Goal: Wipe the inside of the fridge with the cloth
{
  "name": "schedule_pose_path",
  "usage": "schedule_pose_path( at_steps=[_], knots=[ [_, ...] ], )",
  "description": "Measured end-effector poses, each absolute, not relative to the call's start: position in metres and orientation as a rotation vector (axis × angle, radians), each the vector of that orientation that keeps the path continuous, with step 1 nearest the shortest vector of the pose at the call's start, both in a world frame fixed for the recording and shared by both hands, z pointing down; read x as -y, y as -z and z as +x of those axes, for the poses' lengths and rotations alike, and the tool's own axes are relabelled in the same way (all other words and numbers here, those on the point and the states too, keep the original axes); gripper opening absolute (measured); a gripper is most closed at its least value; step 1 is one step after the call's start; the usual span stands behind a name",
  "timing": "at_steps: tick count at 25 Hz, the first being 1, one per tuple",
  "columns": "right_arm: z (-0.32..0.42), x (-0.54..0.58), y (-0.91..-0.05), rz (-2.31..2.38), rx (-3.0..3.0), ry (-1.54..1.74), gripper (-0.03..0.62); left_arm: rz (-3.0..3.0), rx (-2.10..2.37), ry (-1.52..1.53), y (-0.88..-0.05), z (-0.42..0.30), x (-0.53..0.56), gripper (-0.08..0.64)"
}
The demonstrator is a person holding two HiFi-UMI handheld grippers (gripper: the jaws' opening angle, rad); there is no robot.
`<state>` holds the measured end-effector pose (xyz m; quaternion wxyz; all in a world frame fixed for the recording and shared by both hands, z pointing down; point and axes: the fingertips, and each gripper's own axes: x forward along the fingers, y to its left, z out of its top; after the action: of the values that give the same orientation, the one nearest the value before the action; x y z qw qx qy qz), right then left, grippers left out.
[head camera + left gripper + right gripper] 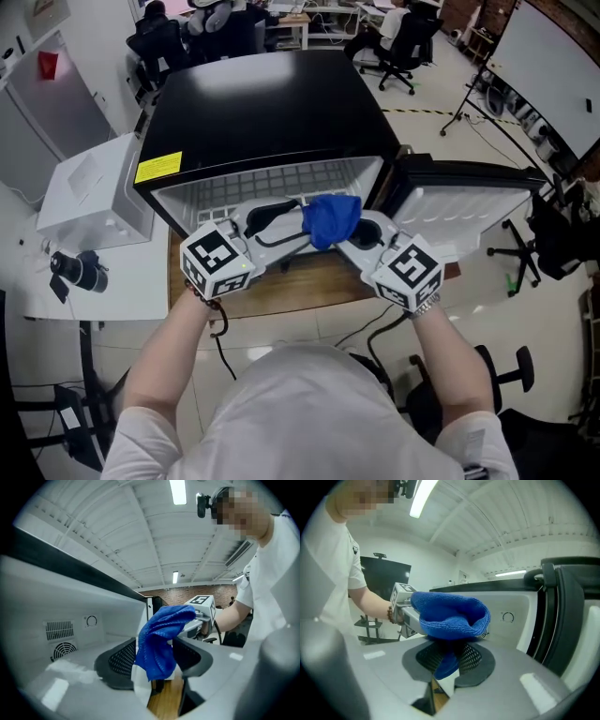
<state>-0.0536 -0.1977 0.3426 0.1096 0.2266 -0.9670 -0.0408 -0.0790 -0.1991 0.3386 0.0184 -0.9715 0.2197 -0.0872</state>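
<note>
The small black-topped fridge (262,103) stands open, its white inside (272,183) facing me and its door (469,202) swung out to the right. Both grippers are at the fridge's mouth. My right gripper (342,241) (445,660) is shut on the blue cloth (333,218) (450,616), which bunches over its jaws. My left gripper (286,223) (154,667) stands wide open, tips toward the cloth. In the left gripper view the cloth (161,639) hangs between the spread jaws without either pad pressing it. The rear wall carries a dial (91,620) and a fan vent (63,651).
The fridge sits on a wooden table (291,286). A white box (94,192) stands to its left, with a small black camera (80,270) on the white surface below it. Office chairs and a tripod stand on the floor behind and to the right.
</note>
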Motion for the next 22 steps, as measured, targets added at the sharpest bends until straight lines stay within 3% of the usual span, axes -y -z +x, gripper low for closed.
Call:
schedule_pose_path(
  at_steps=[12,19,22],
  knots=[
    [-0.044,0.137,-0.341,0.159,2.852,0.159,0.057,-3.295,-0.179,0.212,-0.334,-0.037,0.148,0.282],
    [-0.035,0.139,-0.355,0.119,2.746,0.240,0.057,-3.294,-0.225,0.245,-0.341,-0.028,0.142,0.132],
    [-0.025,0.149,-0.357,0.195,2.728,0.265,0.058,-3.252,-0.368,0.255,-0.343,-0.022,0.153,0.113]
  ],
)
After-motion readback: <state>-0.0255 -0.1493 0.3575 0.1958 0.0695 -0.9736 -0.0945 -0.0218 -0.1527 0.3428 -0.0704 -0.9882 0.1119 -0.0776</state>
